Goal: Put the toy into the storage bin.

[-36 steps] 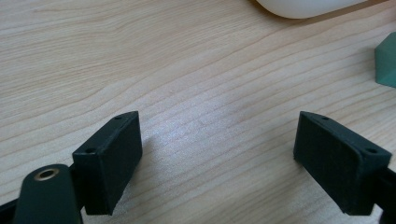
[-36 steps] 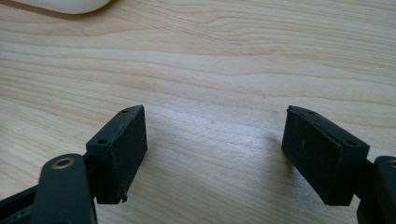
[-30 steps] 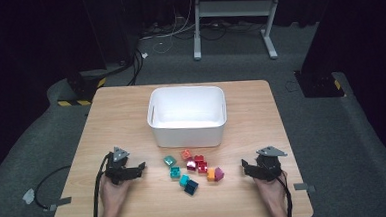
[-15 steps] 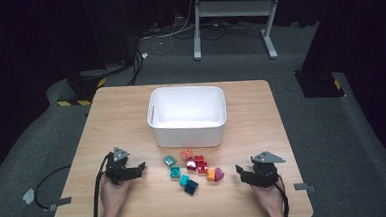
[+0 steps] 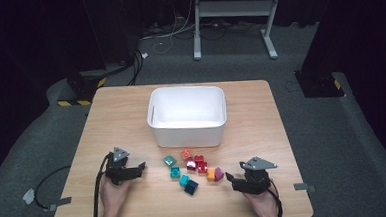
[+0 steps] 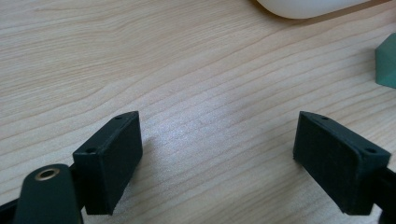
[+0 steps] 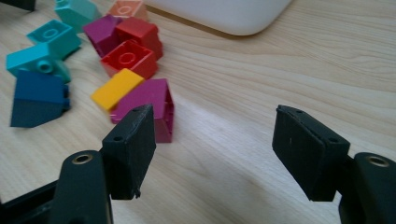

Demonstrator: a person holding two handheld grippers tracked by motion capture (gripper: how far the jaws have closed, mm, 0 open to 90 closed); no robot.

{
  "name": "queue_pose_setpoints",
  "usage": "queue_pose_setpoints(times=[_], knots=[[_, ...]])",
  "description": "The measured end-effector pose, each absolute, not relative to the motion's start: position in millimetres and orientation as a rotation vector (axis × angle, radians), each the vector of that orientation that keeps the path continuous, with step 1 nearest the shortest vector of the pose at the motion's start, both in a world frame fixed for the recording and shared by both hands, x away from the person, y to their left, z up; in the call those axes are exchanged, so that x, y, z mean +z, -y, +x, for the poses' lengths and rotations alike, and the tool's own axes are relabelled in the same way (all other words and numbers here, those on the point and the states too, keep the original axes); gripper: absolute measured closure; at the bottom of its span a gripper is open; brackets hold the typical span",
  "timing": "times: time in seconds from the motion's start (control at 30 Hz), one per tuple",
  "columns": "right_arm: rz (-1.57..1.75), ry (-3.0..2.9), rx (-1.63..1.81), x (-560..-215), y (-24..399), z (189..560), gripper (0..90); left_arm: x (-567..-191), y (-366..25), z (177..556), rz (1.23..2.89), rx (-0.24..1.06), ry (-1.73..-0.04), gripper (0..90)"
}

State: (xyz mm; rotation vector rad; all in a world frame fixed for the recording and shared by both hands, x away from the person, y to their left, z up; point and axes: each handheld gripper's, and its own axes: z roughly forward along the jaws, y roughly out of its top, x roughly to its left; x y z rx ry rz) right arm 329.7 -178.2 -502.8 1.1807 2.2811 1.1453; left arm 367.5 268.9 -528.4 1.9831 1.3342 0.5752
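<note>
A white bin stands at the middle of the wooden table. Just in front of it lies a cluster of several small toy bricks in teal, blue, red, magenta, orange and yellow. My left gripper rests open on the table left of the cluster, nothing between its jaws. My right gripper sits open at the front right, its jaws toward the bricks. In the right gripper view a magenta brick with a yellow brick lies just beyond my left jaw; red bricks and teal bricks lie farther off.
The bin's rounded bottom corner shows ahead of the right gripper, and its edge ahead of the left. A green-teal brick sits at the right edge of the left gripper view. Bare wood lies on both sides of the bin.
My right gripper has slid left and slightly toward the table's front edge, closer to the bricks. The left gripper and the bricks have stayed put.
</note>
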Motion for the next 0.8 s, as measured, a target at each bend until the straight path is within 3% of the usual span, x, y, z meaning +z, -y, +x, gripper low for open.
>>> queue_pose_setpoints(times=[0.8], knots=[[1.084, -2.381, 1.173, -506.1, 147.4, 329.3, 34.2, -528.4, -268.9, 367.5, 1.983, 0.575, -1.335, 15.7]])
